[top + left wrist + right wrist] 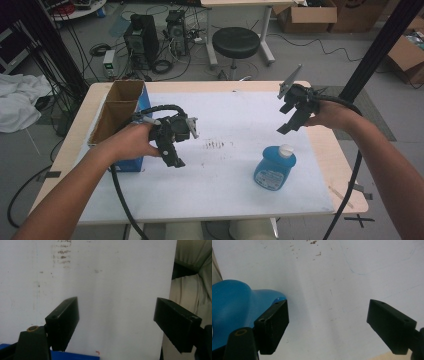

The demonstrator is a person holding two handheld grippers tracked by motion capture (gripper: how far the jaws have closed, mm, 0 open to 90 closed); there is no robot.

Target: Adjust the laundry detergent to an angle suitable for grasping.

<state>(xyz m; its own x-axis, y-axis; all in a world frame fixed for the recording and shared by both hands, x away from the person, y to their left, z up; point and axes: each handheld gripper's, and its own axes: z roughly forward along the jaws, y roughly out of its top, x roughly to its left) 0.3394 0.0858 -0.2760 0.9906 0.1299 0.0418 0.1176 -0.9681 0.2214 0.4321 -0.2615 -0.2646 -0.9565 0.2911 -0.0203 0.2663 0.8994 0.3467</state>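
Blue soap bottle [274, 168] w/ white cap is lying on the white sheet [225, 175] covering the table [327, 145], toward the front-right, cap pointing away from the person. Nothing is touching it; bare sheet is lying open to its left and behind it, and the sheet's right edge is running just beside it, w/ a strip of wood beyond.

Right gripper [291, 121] is hovering above and behind the bottle, near the table's far-right corner, fingers apart w/ nothing between them. In the right gripper view the fingers [273, 326] are spread wide over the sheet, the bottle's blue body [234, 307] sitting at the left beside one finger.

Left gripper [172, 152] is hanging over the sheet's left part, well apart from the bottle, fingers also apart and gripping nothing; left gripper view is showing bare sheet between them [63, 322].

Open cardboard box [120, 107] w/ blue side is standing at the table's left edge, just beside the left hand [131, 142]. Faint brown marks [216, 145] are showing mid-sheet, in the open stretch between the grippers.
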